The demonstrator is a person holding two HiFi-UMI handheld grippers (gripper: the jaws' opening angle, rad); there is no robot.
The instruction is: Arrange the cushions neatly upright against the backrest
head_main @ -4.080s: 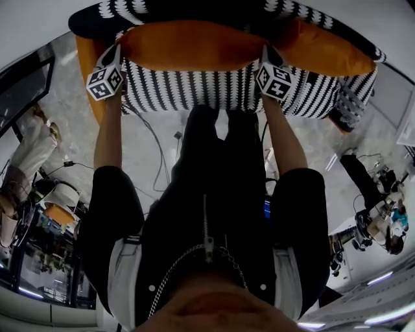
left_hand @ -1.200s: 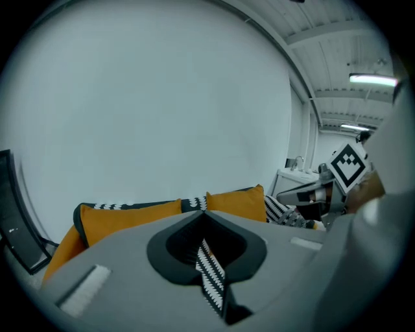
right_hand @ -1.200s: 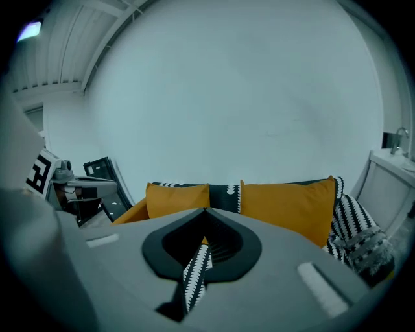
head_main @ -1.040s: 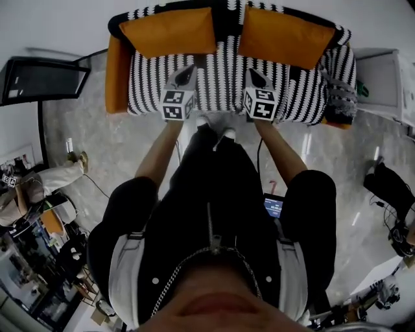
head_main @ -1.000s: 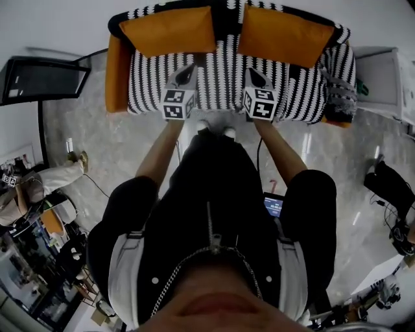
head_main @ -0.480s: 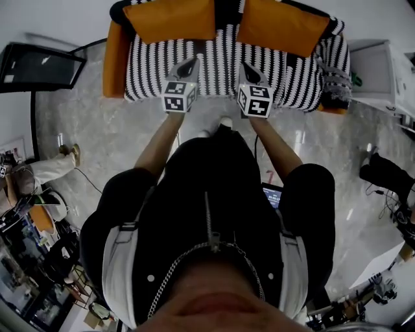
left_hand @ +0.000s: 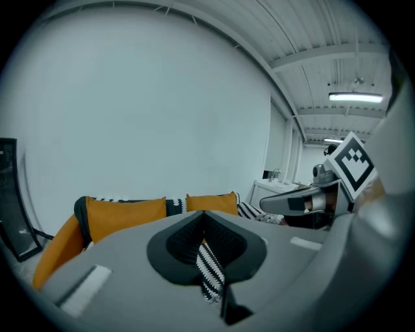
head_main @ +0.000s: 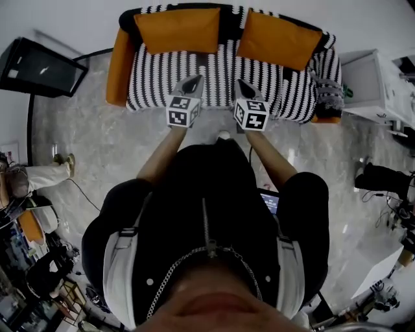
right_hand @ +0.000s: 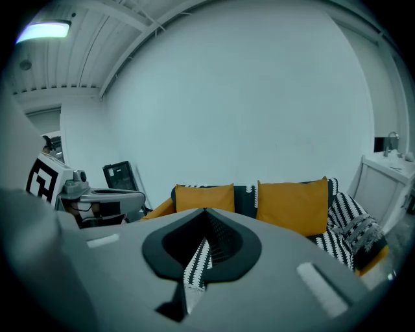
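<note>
Arrangement step appears complete; both grippers empty.
Left gripper (head_main: pixel 196 79) and right gripper (head_main: pixel 241 84), jaws together, hang before the sofa (head_main: pixel 214 71). Beyond, left cushion (head_main: pixel 178 29) and right cushion (head_main: pixel 279 40) stand upright against the backrest (head_main: pixel 228 13). Next move likely calls only for minor straightening.

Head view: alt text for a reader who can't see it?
The left cushion and right cushion, both orange, stand upright against a striped sofa's backrest. A person facing it holds out the left gripper and right gripper, both shut and empty.
</note>
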